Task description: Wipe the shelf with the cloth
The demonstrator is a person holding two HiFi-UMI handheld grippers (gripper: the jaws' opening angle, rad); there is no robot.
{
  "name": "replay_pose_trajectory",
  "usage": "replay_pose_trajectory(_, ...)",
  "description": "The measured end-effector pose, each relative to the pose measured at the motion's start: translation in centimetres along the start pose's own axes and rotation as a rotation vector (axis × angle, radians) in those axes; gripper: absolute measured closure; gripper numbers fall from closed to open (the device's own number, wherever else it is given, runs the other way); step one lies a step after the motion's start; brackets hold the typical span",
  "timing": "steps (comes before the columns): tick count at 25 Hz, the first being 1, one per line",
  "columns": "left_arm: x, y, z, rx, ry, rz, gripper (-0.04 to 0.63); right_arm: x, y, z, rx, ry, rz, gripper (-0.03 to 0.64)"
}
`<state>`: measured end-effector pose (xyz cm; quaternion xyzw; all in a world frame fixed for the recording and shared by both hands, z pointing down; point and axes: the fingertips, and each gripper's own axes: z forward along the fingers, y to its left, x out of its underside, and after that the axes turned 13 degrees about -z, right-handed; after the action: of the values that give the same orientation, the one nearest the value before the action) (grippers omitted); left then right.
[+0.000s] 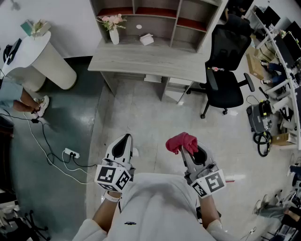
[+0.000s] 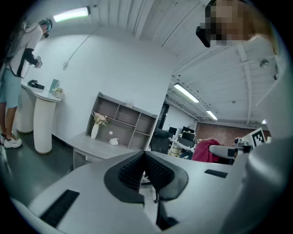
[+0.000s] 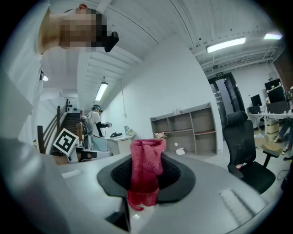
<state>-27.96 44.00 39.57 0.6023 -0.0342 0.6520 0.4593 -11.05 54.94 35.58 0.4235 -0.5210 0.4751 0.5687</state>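
The person stands on the pale floor [image 1: 141, 117] and holds both grippers low in front of the body. In the head view the left gripper [image 1: 125, 139] is at about 7 o'clock. Its jaws are pressed together and nothing is between them. The right gripper [image 1: 189, 147] is at about 5 o'clock. Its jaws are pinching the red cloth [image 1: 181, 141]. The cloth is bunched up, and a lump of it sticks out past the tips of the jaws. It is up in the air, well apart from the shelf [image 1: 157, 14]. The shelf is at 12 o'clock. It has open boxes and stands at the back of a grey counter [image 1: 150, 60]. A white vase [image 1: 114, 36] with pink flowers stands on the counter at the left end of the shelf, and a small white thing [image 1: 146, 39] lies near it. A black chair [image 1: 228, 56] is at 2 o'clock, just beside the counter. A round white stand [image 1: 44, 59] is at 10 o'clock. A white power strip [image 1: 71, 153] lies on the floor at 9 o'clock.
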Motion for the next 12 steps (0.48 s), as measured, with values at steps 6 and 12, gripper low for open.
replay_pose_trajectory(6, 11.3, -15.2, 0.5, -0.002, -0.031, 0.006, 0.589, 3.9, -6.4, -12.7, -0.082, 0.016, -0.206, 0.512)
replay_pose_trajectory(12, 17.5, -23.0, -3.4, -0.084, -0.015, -0.067, 0.589, 5.2, -8.1, -20.8, -0.118, 0.021, -0.146, 0.512)
